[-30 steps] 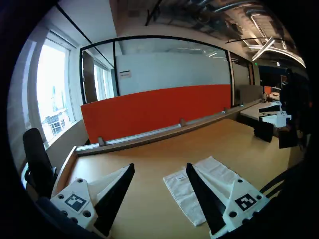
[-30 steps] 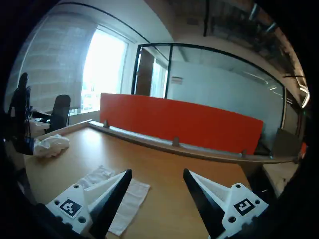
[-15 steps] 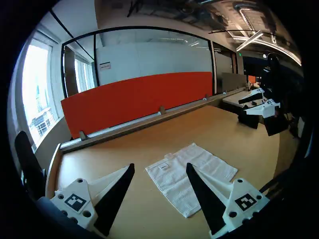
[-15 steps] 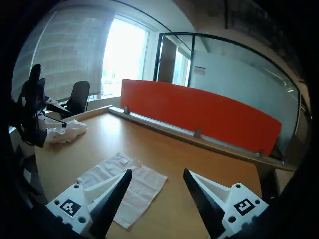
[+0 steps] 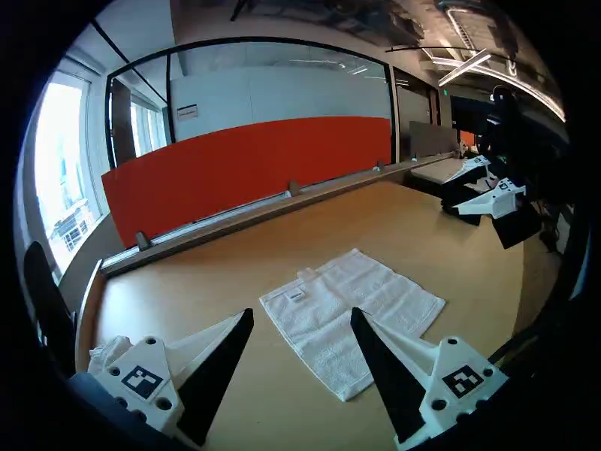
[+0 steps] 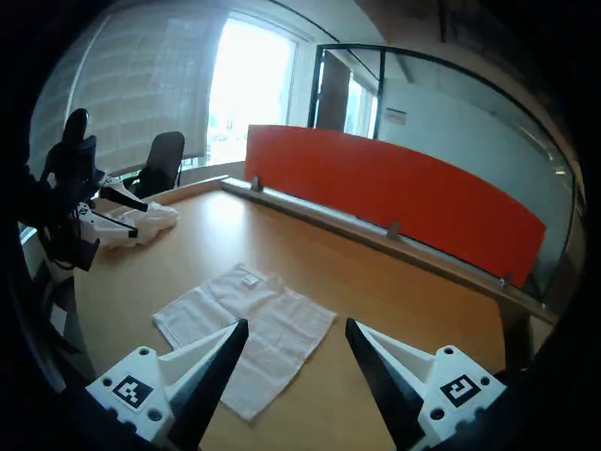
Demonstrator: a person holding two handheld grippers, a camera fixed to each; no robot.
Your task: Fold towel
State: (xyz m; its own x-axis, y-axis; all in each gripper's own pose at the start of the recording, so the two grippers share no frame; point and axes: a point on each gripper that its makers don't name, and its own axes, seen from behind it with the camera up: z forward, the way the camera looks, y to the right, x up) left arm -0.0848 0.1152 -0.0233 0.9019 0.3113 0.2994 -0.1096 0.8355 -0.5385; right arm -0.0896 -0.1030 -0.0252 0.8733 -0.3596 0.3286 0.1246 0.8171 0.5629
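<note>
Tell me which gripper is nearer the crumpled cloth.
Left. The left gripper hangs right beside the crumpled cloth at the table's end. The right gripper is farther off, with the flat towel between it and the cloth.

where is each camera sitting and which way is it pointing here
Left gripper view: rides on the left gripper, low over the desk, facing the towel and orange divider; its own open fingers at bottom, right gripper far right.
Right gripper view: rides on the right gripper, facing the towel from its other side; own open fingers at bottom, left gripper far left.
Shared: towel, desk, orange divider.
</note>
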